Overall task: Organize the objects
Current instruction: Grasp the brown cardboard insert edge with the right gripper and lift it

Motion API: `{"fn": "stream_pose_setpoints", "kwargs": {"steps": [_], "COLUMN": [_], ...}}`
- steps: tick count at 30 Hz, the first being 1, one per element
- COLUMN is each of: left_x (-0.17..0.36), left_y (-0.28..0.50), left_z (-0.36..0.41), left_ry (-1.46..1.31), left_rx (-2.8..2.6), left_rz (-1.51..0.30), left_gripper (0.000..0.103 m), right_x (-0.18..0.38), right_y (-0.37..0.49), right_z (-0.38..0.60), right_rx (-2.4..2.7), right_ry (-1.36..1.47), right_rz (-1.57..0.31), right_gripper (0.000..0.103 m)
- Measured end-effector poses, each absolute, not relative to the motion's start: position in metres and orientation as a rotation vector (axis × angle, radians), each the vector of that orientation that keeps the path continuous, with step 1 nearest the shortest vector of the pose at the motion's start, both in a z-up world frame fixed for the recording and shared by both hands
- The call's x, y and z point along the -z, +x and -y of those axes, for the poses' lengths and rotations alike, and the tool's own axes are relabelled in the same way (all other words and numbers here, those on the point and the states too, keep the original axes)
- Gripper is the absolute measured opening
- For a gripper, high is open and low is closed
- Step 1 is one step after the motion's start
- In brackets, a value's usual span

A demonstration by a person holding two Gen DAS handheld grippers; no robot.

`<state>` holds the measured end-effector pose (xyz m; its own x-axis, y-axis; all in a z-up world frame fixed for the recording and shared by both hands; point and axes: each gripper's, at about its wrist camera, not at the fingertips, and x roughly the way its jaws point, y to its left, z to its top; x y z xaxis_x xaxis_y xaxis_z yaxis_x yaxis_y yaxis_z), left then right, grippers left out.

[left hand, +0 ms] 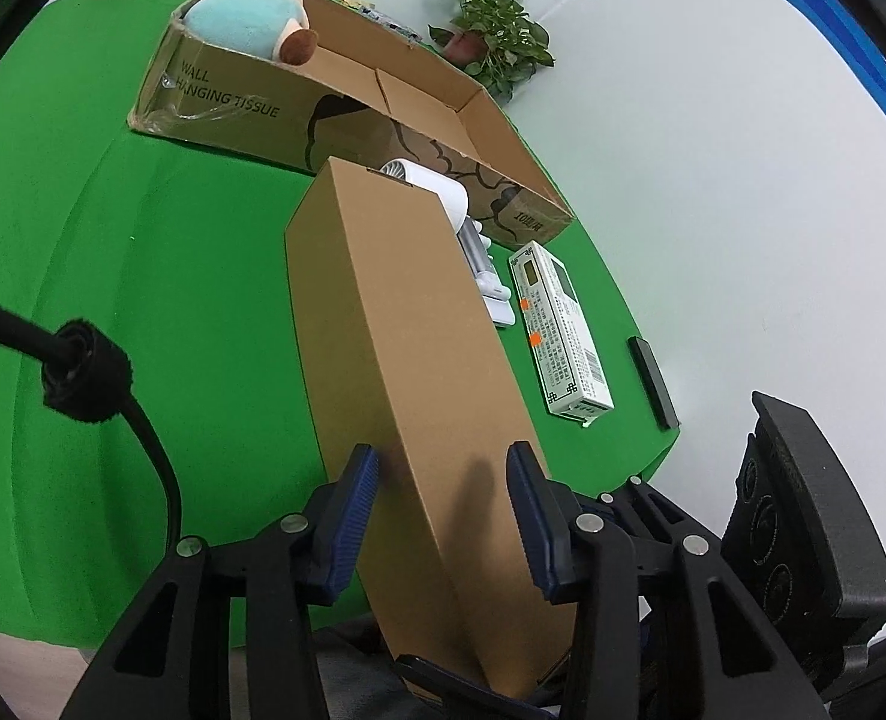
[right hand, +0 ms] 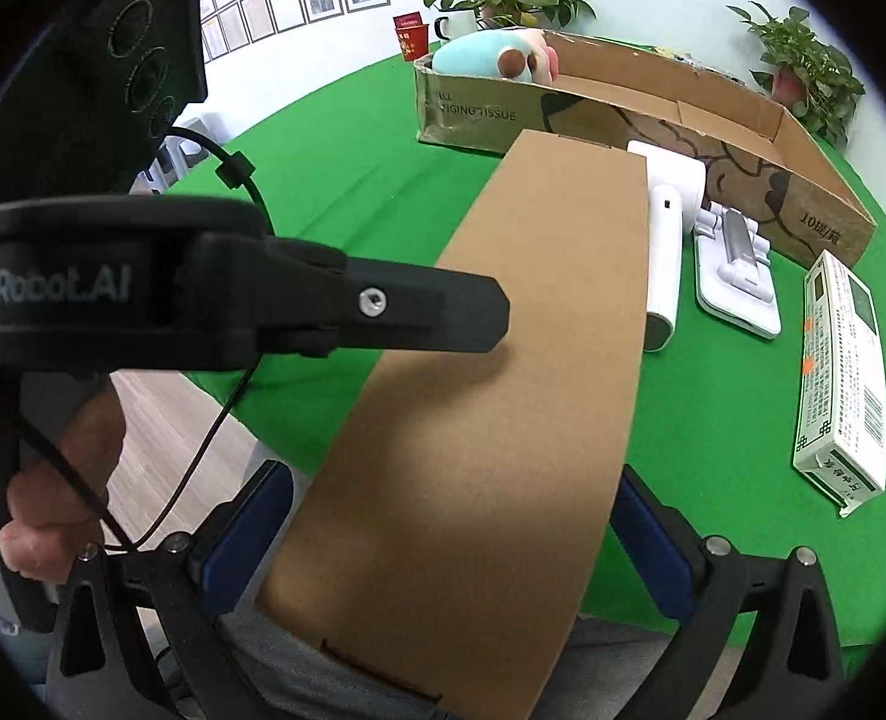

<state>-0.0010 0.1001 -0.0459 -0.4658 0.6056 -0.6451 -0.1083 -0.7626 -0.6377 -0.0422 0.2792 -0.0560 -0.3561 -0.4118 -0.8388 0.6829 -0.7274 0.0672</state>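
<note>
A long plain brown carton (left hand: pixel 407 372) is held lengthwise above the green table, pointing at the big open cardboard box (left hand: pixel 347 102). My left gripper (left hand: pixel 443 516) is shut on the carton's near end, blue pads on both sides. My right gripper (right hand: pixel 448 540) is shut on the same carton (right hand: pixel 502 390) from its flat side. The left gripper's body (right hand: pixel 263 306) crosses the right wrist view. A blue plush toy (left hand: pixel 251 21) lies in the big box's far end.
A white handheld fan (right hand: pixel 667 240), a white stand (right hand: pixel 736 276) and a white medicine box (right hand: pixel 844 384) lie on the green table (right hand: pixel 353 192) right of the carton. A black bar (left hand: pixel 652 381) lies near the table edge. Potted plants (left hand: pixel 490 36) and a mug (right hand: pixel 457 24) stand behind.
</note>
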Motion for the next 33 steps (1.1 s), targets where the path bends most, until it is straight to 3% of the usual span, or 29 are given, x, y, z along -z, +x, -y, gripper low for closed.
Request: {"fn": "stream_pose_setpoints", "kwargs": {"steps": [4,7,12,18,20,22,27,33], "left_x": [0.052,0.062,0.071,0.073,0.071,0.067,0.043,0.03], "left_y": [-0.001,0.0,0.008,0.011,0.008,0.007,-0.001,-0.012], "left_z": [-0.096,-0.08,-0.049,-0.027,-0.023,-0.025,-0.044,-0.061], "left_ry": [-1.317,-1.33,-1.34,-1.313,-1.304,-1.292,-1.328,-1.429], "left_rx": [-2.292,-2.289,-2.313,-2.303,-2.28,-2.285,-2.394,-2.446], "left_rz": [0.717,0.808,0.917,1.012,1.046,1.039,0.901,0.777], "left_gripper": [0.042,0.047,0.066,0.074,0.072,0.064,0.062,0.062], "right_x": [0.055,0.052,0.05,0.054,0.056,0.06,0.072,0.051], "right_y": [-0.043,-0.046,-0.05,-0.058,-0.07,-0.075,-0.083,-0.082], "right_z": [-0.286,-0.288,-0.287,-0.286,-0.288,-0.288,-0.291,-0.299], "right_rx": [2.09,2.065,2.005,1.864,1.788,1.711,1.588,1.741], "right_ry": [1.151,1.149,1.153,1.166,1.189,1.214,1.247,1.147], "right_rz": [-0.331,-0.264,-0.141,0.078,0.177,0.265,0.389,0.292], "right_gripper": [0.097,0.091,0.089,0.089,0.089,0.089,0.089,0.091]}}
